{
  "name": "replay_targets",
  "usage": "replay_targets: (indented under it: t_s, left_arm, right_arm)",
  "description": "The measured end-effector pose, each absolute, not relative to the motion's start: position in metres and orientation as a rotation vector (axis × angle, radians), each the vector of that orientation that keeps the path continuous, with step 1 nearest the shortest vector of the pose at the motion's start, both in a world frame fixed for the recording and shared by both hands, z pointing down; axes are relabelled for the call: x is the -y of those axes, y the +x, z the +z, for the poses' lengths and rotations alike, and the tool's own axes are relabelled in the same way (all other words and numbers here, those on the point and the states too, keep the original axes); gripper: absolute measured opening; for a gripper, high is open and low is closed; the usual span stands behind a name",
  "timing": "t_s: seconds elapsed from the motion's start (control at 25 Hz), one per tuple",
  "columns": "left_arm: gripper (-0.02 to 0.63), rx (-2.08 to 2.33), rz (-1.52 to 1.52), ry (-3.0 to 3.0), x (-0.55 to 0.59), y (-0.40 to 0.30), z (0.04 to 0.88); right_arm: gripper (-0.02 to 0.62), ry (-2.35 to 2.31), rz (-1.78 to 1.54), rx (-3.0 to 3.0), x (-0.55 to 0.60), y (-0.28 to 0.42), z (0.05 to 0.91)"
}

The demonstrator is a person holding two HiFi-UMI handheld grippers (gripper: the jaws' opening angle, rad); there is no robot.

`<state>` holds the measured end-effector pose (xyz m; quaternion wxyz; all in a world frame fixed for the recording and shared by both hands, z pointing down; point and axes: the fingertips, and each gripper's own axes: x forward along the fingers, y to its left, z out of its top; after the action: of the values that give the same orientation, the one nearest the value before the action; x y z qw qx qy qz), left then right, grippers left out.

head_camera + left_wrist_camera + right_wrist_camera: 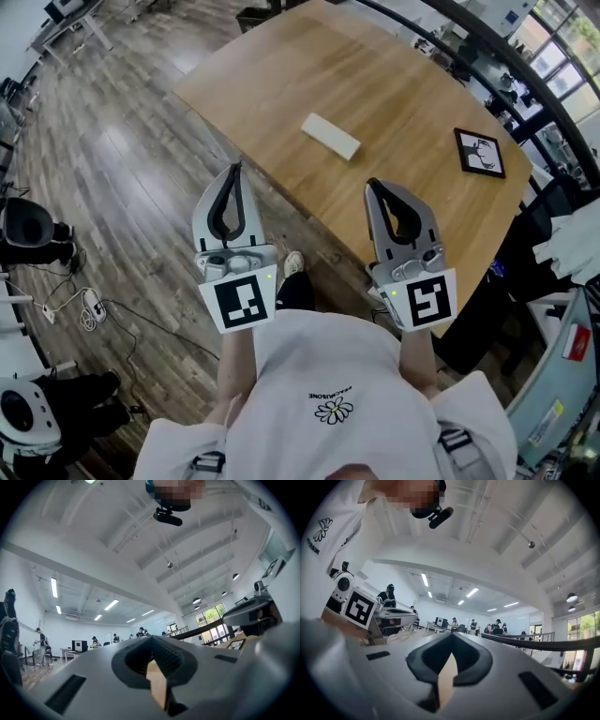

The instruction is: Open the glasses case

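A white oblong glasses case (330, 136) lies closed on the wooden table (403, 94), well beyond both grippers. My left gripper (235, 169) hovers over the floor just off the table's near-left edge, its jaws together and empty. My right gripper (373, 185) is over the table's near edge, also shut with nothing in it. Both point nearly level, so the left gripper view (151, 637) and the right gripper view (451, 634) show only closed jaws against the hall and ceiling; the case is hidden there.
A black-framed picture (479, 152) lies on the table's right side. Wood floor spreads to the left, with black chairs (28, 230) and cables (89, 307). White cabinets and clutter (572, 253) stand at the right. People work at far desks (93, 643).
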<state>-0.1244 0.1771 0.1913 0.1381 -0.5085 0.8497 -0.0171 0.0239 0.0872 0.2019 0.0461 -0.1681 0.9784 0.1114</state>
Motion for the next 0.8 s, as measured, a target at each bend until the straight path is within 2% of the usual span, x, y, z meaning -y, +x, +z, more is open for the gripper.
replay_targets:
  t_s: [0.32, 0.8]
  left_arm:
    - [0.017, -2.347, -0.081, -1.591, -0.096, -0.197, 0.186]
    - [0.017, -2.348, -0.064, -1.710, -0.028, -0.204, 0.209]
  right_arm:
    - [0.007, -0.770, 0.345, -2.974, -0.024, -0.046, 0.198]
    - [0.008, -0.868, 0.285, -2.994, 0.034, -0.063, 0.221]
